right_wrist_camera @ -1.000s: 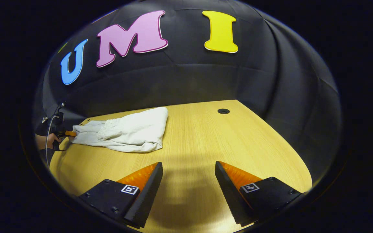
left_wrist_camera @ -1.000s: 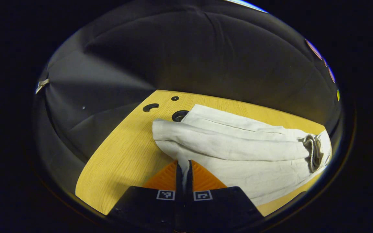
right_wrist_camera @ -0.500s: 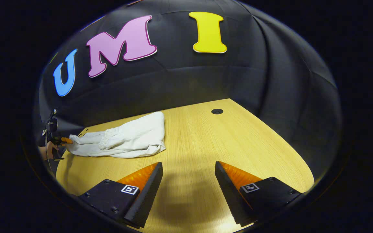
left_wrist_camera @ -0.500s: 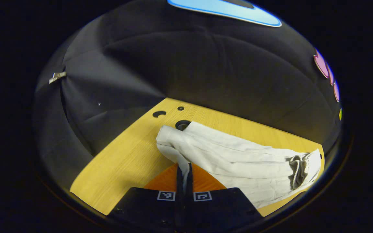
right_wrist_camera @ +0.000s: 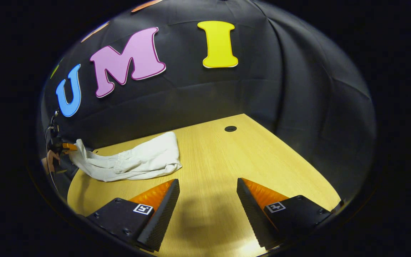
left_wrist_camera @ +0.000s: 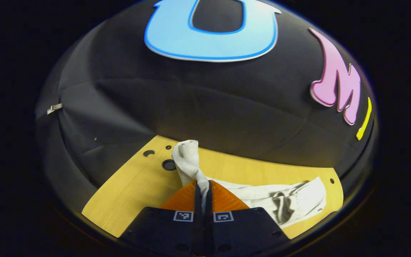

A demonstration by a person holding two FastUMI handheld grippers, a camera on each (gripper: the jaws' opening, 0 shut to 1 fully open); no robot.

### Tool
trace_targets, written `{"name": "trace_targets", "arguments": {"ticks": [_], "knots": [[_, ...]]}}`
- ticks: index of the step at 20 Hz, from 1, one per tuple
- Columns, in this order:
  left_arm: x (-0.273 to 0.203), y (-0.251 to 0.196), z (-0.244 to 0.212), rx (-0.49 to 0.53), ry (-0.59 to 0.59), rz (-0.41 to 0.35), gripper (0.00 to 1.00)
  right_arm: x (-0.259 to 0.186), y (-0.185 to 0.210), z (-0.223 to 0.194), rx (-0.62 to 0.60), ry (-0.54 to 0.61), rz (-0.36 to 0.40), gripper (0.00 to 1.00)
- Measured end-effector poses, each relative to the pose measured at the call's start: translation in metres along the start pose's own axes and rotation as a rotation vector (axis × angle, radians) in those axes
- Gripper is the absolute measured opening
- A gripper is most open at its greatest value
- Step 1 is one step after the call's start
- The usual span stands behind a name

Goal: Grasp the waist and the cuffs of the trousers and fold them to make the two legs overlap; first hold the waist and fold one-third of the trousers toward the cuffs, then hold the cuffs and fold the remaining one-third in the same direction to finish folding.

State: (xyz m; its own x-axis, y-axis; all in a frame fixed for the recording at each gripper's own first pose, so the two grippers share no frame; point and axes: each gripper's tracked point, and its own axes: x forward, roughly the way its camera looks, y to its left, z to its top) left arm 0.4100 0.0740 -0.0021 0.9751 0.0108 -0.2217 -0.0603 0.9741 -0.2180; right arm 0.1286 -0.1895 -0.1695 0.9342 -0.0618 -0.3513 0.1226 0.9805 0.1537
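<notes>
1. Trousers lie on the left part of the wooden table, long axis running left to right; the cuff end is raised off the wood, while the gathered waist sits folded onto the legs.
2. We have the left gripper clenched on the cuff end — cloth stands up from between its closed fingers, and the rest trails away to its right.
3. Our right gripper hangs with jaws wide apart over bare wood, holding nothing, the trousers off to its left.
4. We judge the last third must travel rightward over the waist — probably, since the distant hand is small and dim.
</notes>
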Motion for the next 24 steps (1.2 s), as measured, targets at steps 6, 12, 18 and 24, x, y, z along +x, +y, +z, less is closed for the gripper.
{"name": "trace_targets", "arguments": {"ticks": [6, 12, 18, 24], "knots": [[-0.025, -0.106, 0.026, 0.030, -0.058, -0.124, 0.06, -0.028, -0.008, 0.021, 0.002, -0.023, -0.008, 0.98], [-0.027, -0.226, 0.007, 0.064, -0.025, -0.271, 0.06, -0.058, -0.011, 0.023, -0.008, -0.024, -0.008, 0.98], [-0.014, -0.315, -0.044, 0.030, 0.036, -0.395, 0.06, -0.081, -0.024, 0.009, 0.020, -0.021, -0.037, 0.98], [0.002, -0.362, -0.097, 0.051, 0.110, -0.421, 0.06, -0.117, -0.045, -0.026, 0.102, 0.011, -0.101, 0.98]]}}
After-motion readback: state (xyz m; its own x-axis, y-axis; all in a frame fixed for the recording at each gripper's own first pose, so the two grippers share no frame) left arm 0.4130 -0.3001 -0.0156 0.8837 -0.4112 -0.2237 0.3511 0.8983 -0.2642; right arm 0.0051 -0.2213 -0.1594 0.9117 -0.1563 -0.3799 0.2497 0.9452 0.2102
